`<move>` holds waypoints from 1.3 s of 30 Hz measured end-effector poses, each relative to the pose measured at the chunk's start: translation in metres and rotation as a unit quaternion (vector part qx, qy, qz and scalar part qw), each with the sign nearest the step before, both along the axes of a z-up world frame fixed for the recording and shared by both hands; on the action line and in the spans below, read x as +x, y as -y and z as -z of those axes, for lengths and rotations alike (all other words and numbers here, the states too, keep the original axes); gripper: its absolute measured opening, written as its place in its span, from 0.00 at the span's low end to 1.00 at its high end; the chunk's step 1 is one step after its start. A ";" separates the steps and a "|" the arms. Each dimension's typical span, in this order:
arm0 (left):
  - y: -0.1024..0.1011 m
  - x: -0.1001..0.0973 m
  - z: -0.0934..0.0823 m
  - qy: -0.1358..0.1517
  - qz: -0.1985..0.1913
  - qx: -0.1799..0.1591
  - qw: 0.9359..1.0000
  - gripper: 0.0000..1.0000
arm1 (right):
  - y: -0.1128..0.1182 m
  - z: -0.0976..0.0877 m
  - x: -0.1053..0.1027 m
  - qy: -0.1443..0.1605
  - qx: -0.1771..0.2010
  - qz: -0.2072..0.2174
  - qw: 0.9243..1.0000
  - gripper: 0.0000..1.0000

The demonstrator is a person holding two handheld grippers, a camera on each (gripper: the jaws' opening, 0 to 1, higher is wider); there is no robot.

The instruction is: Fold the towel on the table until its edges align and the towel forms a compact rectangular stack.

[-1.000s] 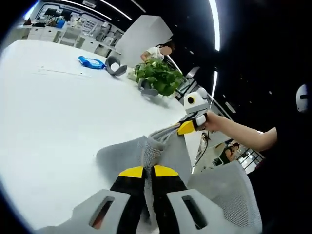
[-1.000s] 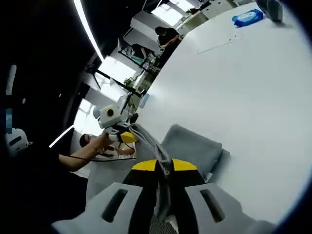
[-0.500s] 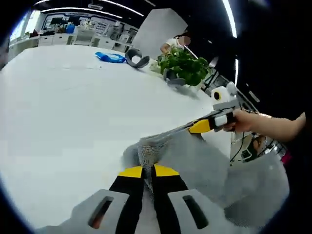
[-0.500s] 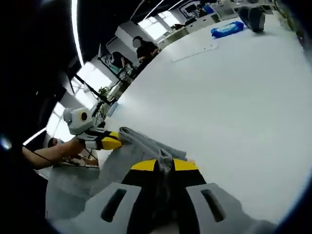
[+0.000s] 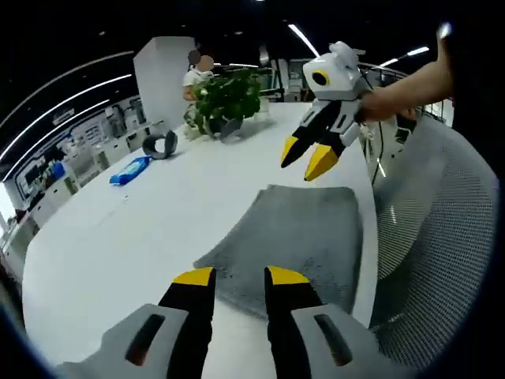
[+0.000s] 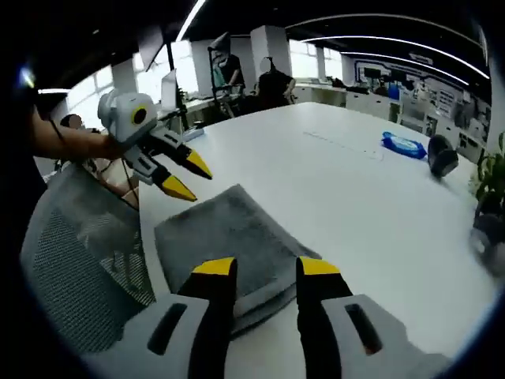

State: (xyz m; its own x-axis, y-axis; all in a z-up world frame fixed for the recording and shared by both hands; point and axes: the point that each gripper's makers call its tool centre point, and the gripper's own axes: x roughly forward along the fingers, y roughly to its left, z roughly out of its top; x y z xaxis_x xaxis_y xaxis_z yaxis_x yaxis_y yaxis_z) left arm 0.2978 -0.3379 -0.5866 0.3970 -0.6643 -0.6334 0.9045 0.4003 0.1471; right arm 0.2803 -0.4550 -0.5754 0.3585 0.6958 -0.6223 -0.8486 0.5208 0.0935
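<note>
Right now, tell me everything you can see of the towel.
The towel is grey, soft-looking cloth with a nubby pile. It lies flat on the white table, near the table's edge, beside a mesh chair. It is folded into a rough rectangle; in the right gripper view its near edge shows stacked layers, not perfectly flush. Both claws are open and off it: the left claw and right claw sit above its near edge.

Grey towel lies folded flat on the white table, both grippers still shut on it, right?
Not quite: the grey towel lies folded flat on the white table, but both grippers are open and off it. The left gripper view shows the left gripper and right gripper empty.
</note>
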 end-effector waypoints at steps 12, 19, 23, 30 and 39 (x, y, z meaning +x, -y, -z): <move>-0.001 -0.022 0.046 -0.033 0.026 0.074 0.996 0.31 | -0.003 0.062 -0.024 -0.046 -0.063 -0.038 0.996 0.29; -0.001 -0.020 0.050 -0.042 0.010 0.061 0.997 0.30 | -0.004 0.061 -0.025 -0.040 -0.063 -0.039 0.996 0.28; 0.000 -0.014 0.052 -0.054 0.005 0.064 0.996 0.29 | -0.004 0.062 -0.018 -0.034 -0.072 -0.044 0.996 0.27; 0.002 0.010 0.052 -0.054 -0.003 0.062 0.997 0.28 | -0.001 0.062 0.012 -0.039 -0.067 -0.029 0.997 0.26; 0.005 0.051 0.053 -0.068 -0.008 0.043 0.997 0.28 | 0.004 0.063 0.053 -0.043 -0.069 -0.024 0.996 0.26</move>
State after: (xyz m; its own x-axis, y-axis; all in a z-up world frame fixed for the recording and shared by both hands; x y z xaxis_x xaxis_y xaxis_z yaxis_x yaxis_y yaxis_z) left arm 0.3486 -0.3425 -0.6395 0.3141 -0.5997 -0.7360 0.9121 0.4058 0.0586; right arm 0.3329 -0.4585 -0.6389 0.2681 0.6164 -0.7404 -0.8648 0.4927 0.0970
